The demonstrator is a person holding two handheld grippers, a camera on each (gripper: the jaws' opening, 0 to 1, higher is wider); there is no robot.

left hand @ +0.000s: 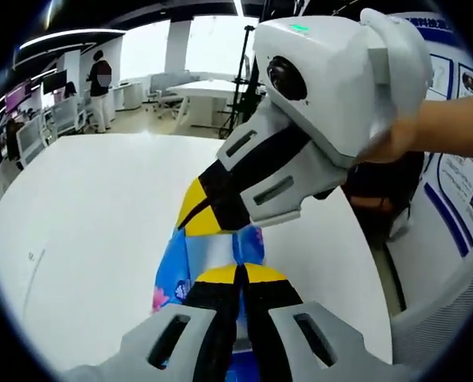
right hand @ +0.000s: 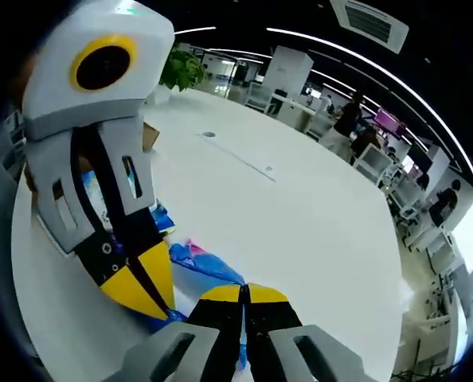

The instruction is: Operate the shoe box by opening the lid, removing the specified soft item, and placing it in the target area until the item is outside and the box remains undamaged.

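Both tongs, left (left hand: 238, 274) and right (right hand: 243, 293), are clamped tight on the blue printed soft item (left hand: 209, 255) held above the white table (left hand: 101, 223); limp, light, likely slippery; best pinched at edges.

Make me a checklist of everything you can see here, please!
Surface: white table, mostly bare.
Job's things: blue patterned soft item, pinched from both sides.
Clutter: brown box partly hidden at the table's far side in the right gripper view.
Grippers: left gripper and right gripper both shut on the soft item.
Cables: nothing seen.
Surroundings: open office with desks, a potted plant, posters, people standing.
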